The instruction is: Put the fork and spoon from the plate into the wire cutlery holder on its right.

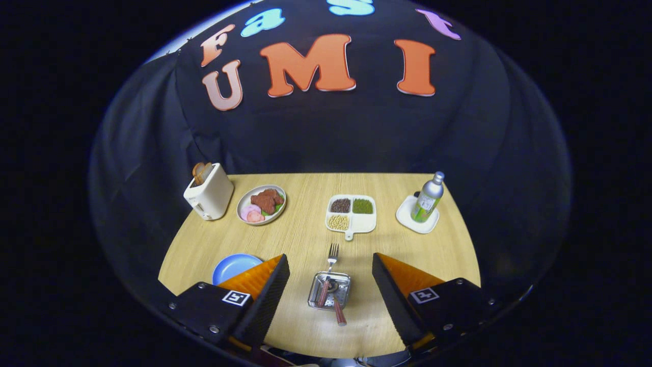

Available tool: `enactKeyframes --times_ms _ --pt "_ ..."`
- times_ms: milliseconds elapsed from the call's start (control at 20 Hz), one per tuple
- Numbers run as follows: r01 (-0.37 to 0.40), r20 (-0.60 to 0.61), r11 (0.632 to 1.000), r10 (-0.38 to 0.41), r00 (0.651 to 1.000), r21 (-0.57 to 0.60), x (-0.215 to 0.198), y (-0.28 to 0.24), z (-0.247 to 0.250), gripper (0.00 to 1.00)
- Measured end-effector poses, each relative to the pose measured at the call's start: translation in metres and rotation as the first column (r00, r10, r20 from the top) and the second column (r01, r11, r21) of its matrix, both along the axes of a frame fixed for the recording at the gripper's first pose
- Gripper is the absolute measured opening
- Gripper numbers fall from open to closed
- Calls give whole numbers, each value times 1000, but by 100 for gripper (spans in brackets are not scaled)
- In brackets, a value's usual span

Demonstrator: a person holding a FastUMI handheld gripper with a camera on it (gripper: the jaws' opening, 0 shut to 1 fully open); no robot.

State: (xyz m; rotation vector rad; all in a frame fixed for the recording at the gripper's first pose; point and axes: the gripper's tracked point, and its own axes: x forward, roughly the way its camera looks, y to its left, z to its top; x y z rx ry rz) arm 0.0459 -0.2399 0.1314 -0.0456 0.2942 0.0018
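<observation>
Claw point(331, 285) gapes wide, empty, above wire cutlery holder point(329, 290) containing fork point(332, 253).

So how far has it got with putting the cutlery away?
Nearly or fully done, it looks. The fork stands in the wire holder, tines up, along with two reddish handles, one likely the spoon's, though its bowl is hidden. The blue plate shows no cutlery on its visible part; a finger covers the rest. Nothing is in hand: the gripper is open, its fingers either side of the holder, touching nothing.
</observation>
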Motion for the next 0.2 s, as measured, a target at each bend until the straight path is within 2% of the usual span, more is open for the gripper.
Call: enactKeyframes --times_ms 200 --pt "41 184 999 -34 982 -33 -15 -6 25 98"
